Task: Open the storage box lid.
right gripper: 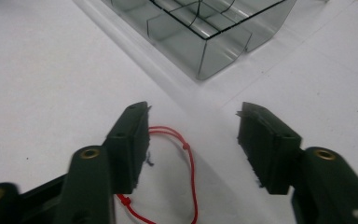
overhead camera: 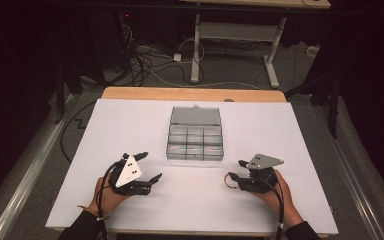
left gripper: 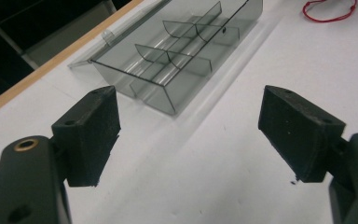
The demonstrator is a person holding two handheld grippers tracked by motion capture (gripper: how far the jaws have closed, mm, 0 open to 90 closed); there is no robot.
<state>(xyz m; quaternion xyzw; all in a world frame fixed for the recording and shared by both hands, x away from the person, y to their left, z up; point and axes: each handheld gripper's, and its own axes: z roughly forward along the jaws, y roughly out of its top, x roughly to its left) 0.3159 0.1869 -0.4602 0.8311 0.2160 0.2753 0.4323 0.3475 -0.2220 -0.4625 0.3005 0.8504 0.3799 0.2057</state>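
My right tongs (right gripper: 193, 140) stand spread over the red cord loop (right gripper: 186, 154) lying flat on the bench (right gripper: 37, 70); my left tongs (left gripper: 189, 135) gape empty. The pads may skid over so thin a cord.

The left black two-jaw gripper (overhead camera: 149, 168) and the right black two-jaw gripper (overhead camera: 236, 170) both have jaws apart, held low in the person's hands.

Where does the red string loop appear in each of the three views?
High view: red string loop, low right of centre, beside the right tool.
Left gripper view: top right corner.
Right gripper view: bottom centre, between the jaws.
Shared landmark: the clear compartment box.
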